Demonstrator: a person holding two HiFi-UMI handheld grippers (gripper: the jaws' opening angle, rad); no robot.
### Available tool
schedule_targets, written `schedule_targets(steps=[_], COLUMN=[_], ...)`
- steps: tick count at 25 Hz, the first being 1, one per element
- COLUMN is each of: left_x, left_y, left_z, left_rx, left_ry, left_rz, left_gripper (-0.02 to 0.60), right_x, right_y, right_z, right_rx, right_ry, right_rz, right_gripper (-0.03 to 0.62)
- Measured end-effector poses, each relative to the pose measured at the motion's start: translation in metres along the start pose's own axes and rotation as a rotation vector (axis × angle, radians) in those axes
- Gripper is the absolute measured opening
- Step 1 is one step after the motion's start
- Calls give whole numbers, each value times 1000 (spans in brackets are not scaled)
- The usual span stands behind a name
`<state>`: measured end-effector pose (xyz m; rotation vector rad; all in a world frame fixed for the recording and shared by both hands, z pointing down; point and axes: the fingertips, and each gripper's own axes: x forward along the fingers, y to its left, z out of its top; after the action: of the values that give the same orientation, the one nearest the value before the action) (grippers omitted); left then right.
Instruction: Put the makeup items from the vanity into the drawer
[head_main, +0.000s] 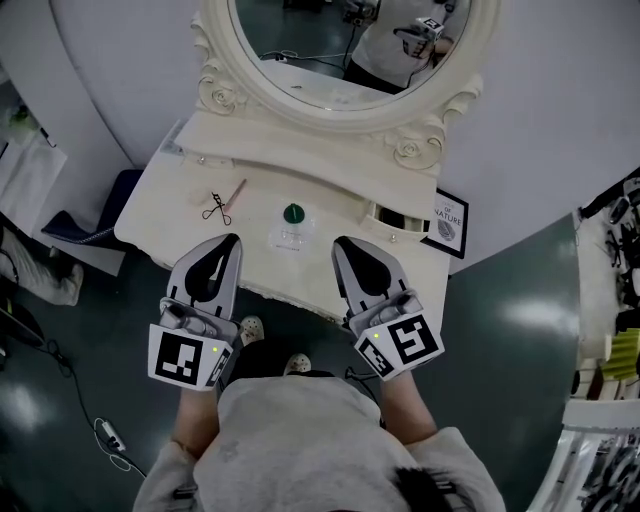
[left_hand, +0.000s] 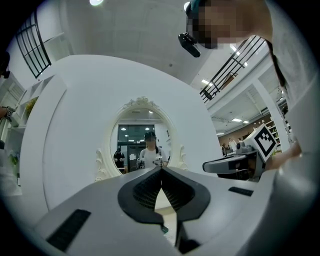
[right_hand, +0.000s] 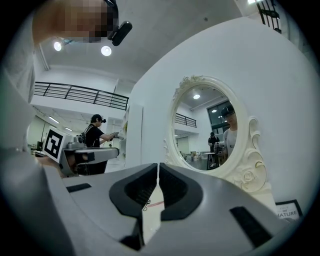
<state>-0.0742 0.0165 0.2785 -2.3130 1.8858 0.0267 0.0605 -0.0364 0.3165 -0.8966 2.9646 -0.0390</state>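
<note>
Left claw (head_main: 230, 242) and right claw (head_main: 342, 246): pressed together, empty. The scissor-handled tool (head_main: 216, 207), pink stick (head_main: 234, 194) and green-capped jar (head_main: 292, 214) lie on the worktop (head_main: 160, 215) ahead. Advancing with claws unspread would likely shove items away.

The head view is dim and greyish, lit softly from above. The cream desk (head_main: 330, 245) is its brightest patch, and the glossy floor (head_main: 520, 330) holds pale, smeared reflections at 4 and 8 o'clock. Both gripper views bulge like a fisheye, with straight lines bowing toward black corners. A ceiling lamp (left_hand: 96, 2) flares at 11 o'clock in the left gripper view, and two lamps (right_hand: 105, 50) flare between 10 and 11 o'clock in the right. The near jaws look soft and out of focus.
</note>
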Motion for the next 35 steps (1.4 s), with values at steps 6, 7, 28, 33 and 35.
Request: schedule_targets(steps=[6,7,28,33,35], left_x=[17,19,79,90,92], left_y=[20,24,97,114,119], left_z=[-3,-4,-32,-42,-52], left_rx=[1,1,-25,-38,-36], left_ry=[-5,-4,-13,-11,24], left_rz=[-29,-34,-190,-218,-240], left_gripper=[15,15,15,15,15], right_x=[23,27,113,131,137], right_y=[-6,-7,-31,-37,-40], right_z=[-1,-2,-40,-66,-77], right_rx=[-1,-1,45,58,71], right_ry=[6,8,122,191,221], right_rz=[-31,-37,-190,-228,-242], right_gripper=[26,26,26,26,26])
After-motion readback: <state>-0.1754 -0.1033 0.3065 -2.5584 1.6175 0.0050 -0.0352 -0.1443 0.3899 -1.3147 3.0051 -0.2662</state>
